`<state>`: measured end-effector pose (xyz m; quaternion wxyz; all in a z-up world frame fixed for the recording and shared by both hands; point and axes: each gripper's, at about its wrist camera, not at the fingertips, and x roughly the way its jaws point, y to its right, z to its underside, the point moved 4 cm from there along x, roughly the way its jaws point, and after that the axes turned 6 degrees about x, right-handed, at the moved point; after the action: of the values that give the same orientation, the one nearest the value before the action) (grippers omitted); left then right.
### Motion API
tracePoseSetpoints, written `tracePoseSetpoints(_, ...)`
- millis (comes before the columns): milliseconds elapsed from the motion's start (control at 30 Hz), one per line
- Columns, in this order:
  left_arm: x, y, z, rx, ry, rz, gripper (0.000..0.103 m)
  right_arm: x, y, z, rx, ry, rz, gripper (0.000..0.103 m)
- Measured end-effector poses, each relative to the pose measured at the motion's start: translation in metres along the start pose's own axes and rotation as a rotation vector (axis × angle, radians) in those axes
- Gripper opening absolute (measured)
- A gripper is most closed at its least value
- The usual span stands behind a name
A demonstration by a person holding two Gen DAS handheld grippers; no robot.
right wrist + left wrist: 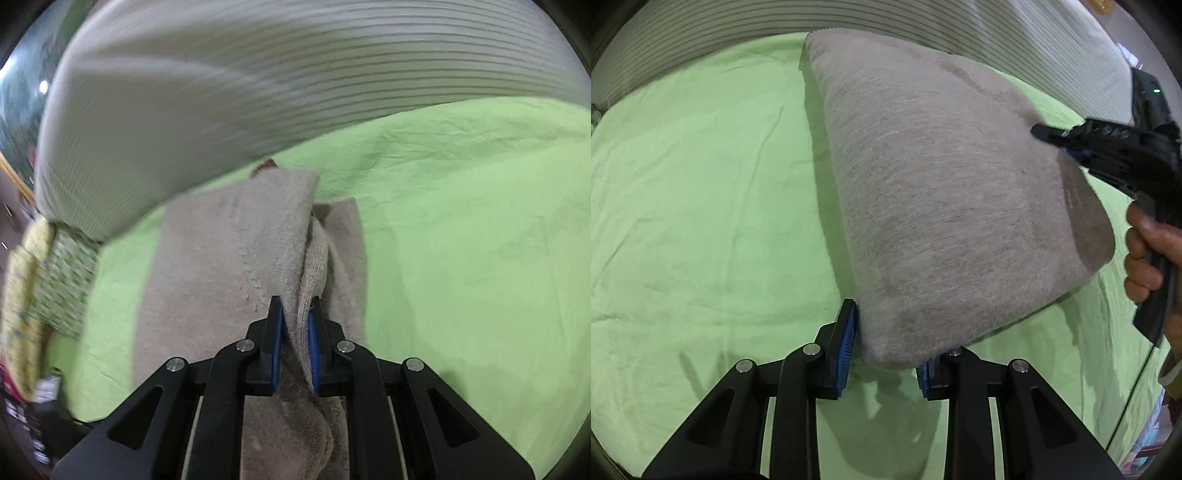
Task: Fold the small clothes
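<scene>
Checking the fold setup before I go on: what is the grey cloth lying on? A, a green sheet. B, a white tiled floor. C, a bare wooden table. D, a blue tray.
A: the grey cloth, pinched by the right gripper, lies over a wrinkled green sheet that fills the surface around it in both views.

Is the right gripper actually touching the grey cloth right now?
Touching. The right wrist view shows the right gripper with both blue pads pressed on a bunched fold of the grey cloth, no gap on either side.
</scene>
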<state>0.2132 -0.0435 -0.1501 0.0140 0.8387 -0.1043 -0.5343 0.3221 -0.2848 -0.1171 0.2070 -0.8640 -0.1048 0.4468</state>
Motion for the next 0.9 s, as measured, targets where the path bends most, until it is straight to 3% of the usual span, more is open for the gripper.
tracePoseSetpoints(100, -0.001, -0.003, 0.004, 0.007, -0.006, -0.004, 0.029, 0.012, 0.007, 0.007, -0.021, -0.035, 0.032, 0.017)
tracePoseSetpoints(267, 0.015, 0.003, -0.022, -0.011, -0.008, 0.005, 0.03, -0.017, 0.015, 0.013, 0.063, -0.012, 0.01, 0.035)
tracePoseSetpoints(467, 0.002, -0.005, -0.013, -0.041, 0.026, 0.001, 0.03, -0.065, 0.031, 0.059, 0.123, 0.02, -0.034, 0.036)
tracePoseSetpoints(633, 0.005, -0.01, -0.003, -0.075, 0.015, 0.014, 0.029, -0.059, 0.033, 0.087, 0.116, -0.015, -0.027, 0.036)
tracePoseSetpoints(700, 0.008, -0.011, -0.005, -0.079, 0.009, 0.014, 0.028, -0.048, 0.03, 0.091, 0.096, -0.038, -0.021, 0.034)
tracePoseSetpoints(767, 0.003, -0.009, -0.008, -0.069, 0.008, 0.015, 0.025, -0.045, 0.029, 0.092, 0.08, -0.046, -0.026, 0.01)
tracePoseSetpoints(900, -0.001, -0.004, -0.01, -0.036, 0.014, 0.026, 0.016, -0.057, 0.033, 0.084, 0.094, -0.017, -0.049, 0.008)
